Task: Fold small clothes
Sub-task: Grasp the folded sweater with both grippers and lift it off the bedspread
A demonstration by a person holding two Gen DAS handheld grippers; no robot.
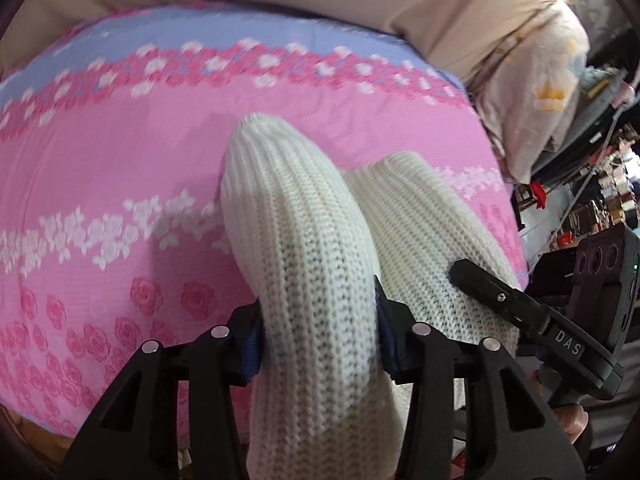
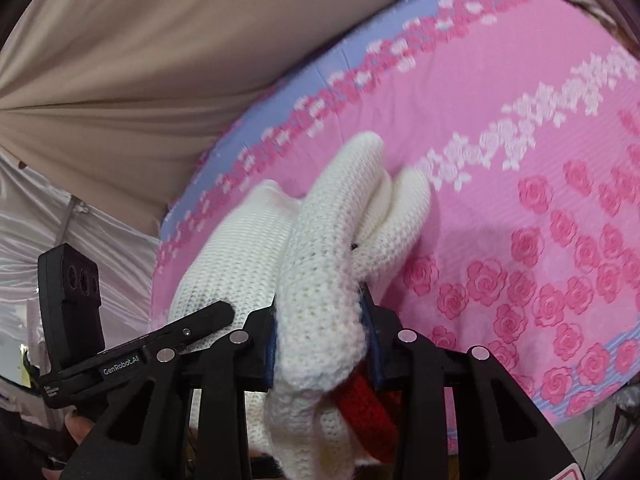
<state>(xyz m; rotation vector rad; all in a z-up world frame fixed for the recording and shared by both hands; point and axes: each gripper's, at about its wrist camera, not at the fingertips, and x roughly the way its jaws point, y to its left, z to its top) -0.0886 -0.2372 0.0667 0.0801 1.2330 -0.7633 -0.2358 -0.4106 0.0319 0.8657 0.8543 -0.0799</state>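
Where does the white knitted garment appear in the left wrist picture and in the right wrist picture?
Left wrist: the white knitted garment fills the lower centre, clamped in the left tongs.
Right wrist: the garment runs from bottom centre toward the middle, clamped in the right tongs.
Shared landmark: the pink rose-print sheet beneath it.

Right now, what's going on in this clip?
A person is working a white knit garment with two handheld claws over a pink rose-print bed cover. The left claw and the right claw are each shut on a bunched roll of the knit, side by side. A red knit part shows under the right one. No neat fold is visible yet.
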